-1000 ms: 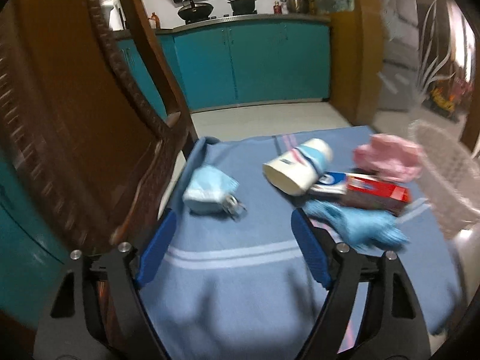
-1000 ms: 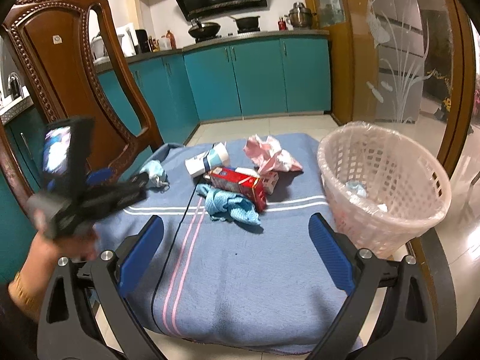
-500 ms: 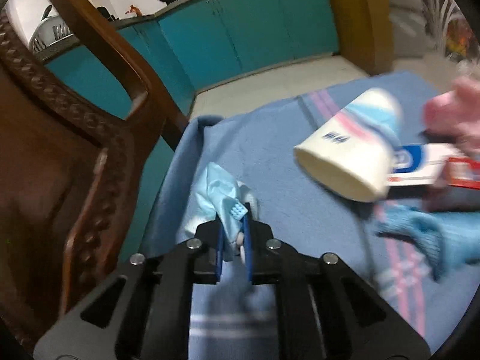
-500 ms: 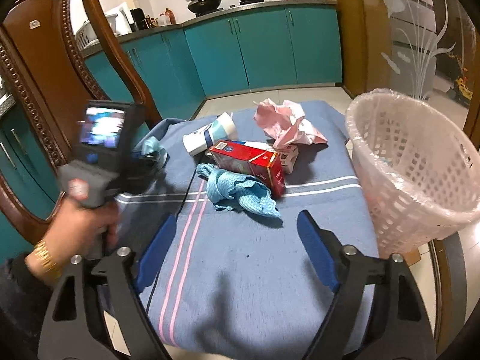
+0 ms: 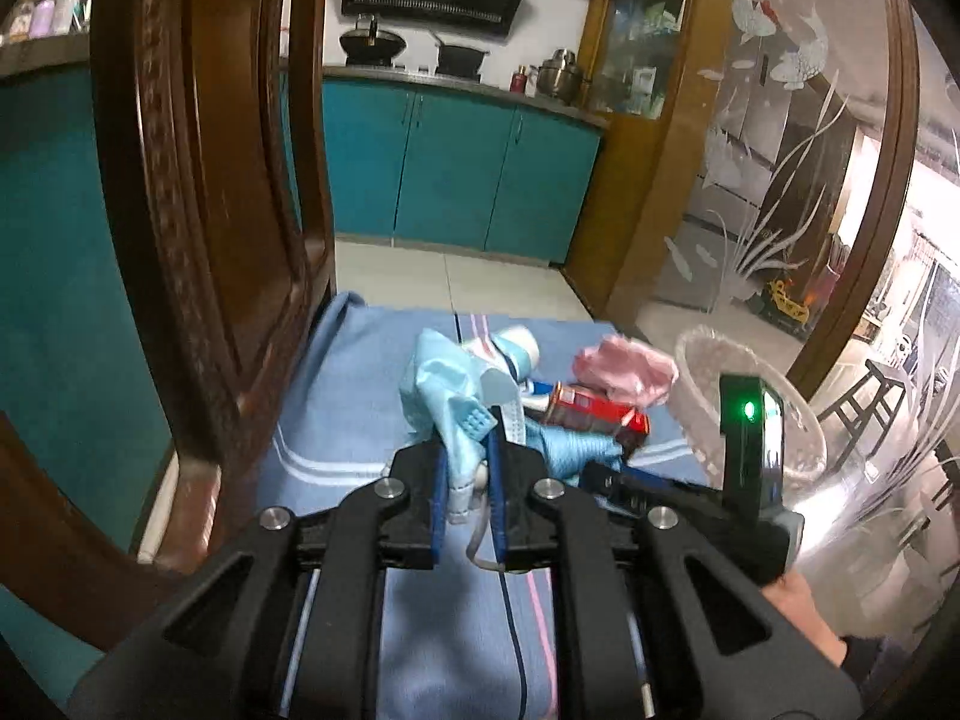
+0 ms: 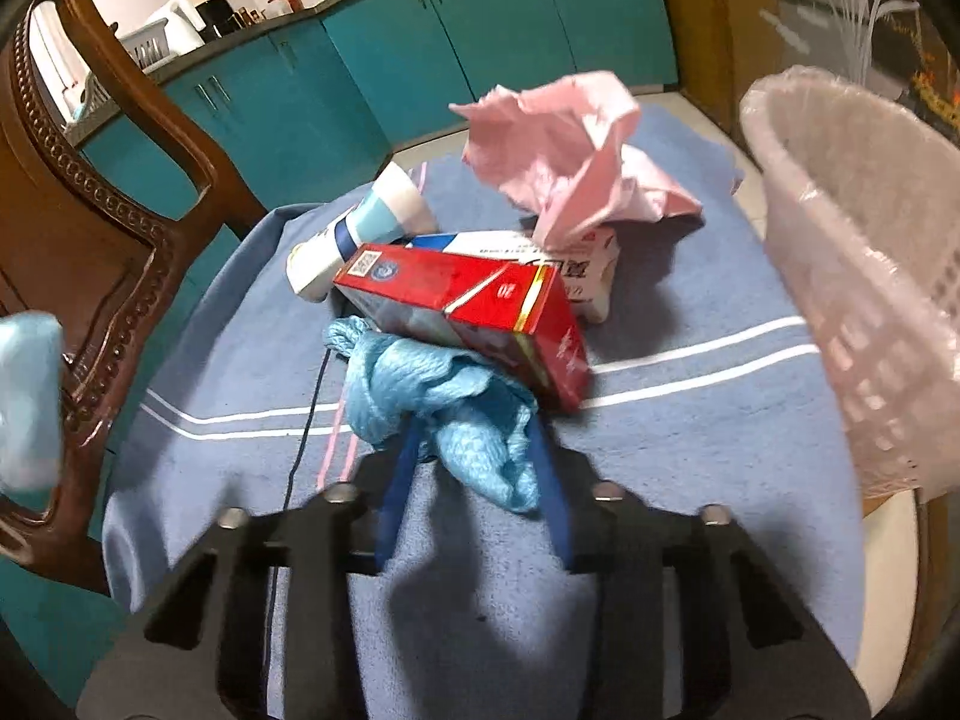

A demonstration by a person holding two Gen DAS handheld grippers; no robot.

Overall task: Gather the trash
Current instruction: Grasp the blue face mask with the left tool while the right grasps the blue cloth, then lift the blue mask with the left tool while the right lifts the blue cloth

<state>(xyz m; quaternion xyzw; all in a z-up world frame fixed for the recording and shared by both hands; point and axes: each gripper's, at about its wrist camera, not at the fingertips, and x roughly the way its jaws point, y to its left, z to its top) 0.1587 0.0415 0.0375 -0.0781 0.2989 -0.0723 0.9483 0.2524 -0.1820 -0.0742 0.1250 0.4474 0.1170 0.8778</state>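
Note:
My left gripper (image 5: 467,465) is shut on a light blue face mask (image 5: 441,387) and holds it lifted above the blue cloth (image 5: 342,420); the mask also shows blurred at the left edge of the right wrist view (image 6: 27,396). My right gripper (image 6: 474,450) has its jaws around a crumpled blue cloth rag (image 6: 438,396), closing on it. Behind the rag lie a red box (image 6: 474,306), a paper cup (image 6: 360,228) on its side, a white carton (image 6: 576,270) and crumpled pink paper (image 6: 570,150). The pink trash basket (image 6: 870,252) stands at the right.
A carved wooden chair (image 6: 90,240) stands at the left of the table, close to my left gripper (image 5: 198,210). Teal kitchen cabinets (image 5: 456,174) are behind. The right gripper's body (image 5: 744,462) shows in the left wrist view beside the basket (image 5: 720,372).
My left gripper has lifted the face mask off the cloth and turned right. My right gripper has moved forward and narrowed its jaws around the blue rag.

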